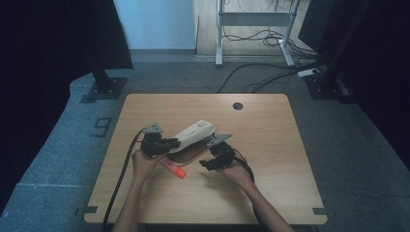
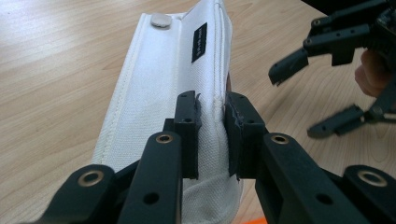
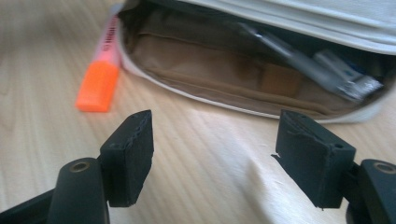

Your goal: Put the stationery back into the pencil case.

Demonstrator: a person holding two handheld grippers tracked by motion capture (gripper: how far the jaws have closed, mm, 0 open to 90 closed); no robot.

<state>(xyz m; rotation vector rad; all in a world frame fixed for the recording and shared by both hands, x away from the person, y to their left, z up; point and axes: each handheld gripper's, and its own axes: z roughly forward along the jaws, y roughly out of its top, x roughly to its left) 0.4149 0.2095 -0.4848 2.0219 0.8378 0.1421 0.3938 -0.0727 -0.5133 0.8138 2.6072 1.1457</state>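
Observation:
A white fabric pencil case [image 1: 193, 131] lies open on the wooden table [image 1: 270, 145], its lid lifted off the brown-lined lower half. My left gripper [image 1: 173, 143] is shut on the lid's edge [image 2: 212, 116], its pads pinching the white cloth [image 2: 159, 84]. In the right gripper view the brown lining [image 3: 210, 70] and grey pens [image 3: 317, 70] lie inside the case. An orange highlighter [image 1: 175, 169] rests on the table by the case's near end [image 3: 100, 79]. My right gripper [image 1: 207, 163] stands open just in front of the case mouth [image 3: 212, 144], with nothing between its jaws.
A round cable hole [image 1: 237, 106] sits near the table's far edge. Beyond the table stand a desk frame [image 1: 220, 34] and loose cables [image 1: 270, 77] on the grey floor. Black stands flank the table at both far corners.

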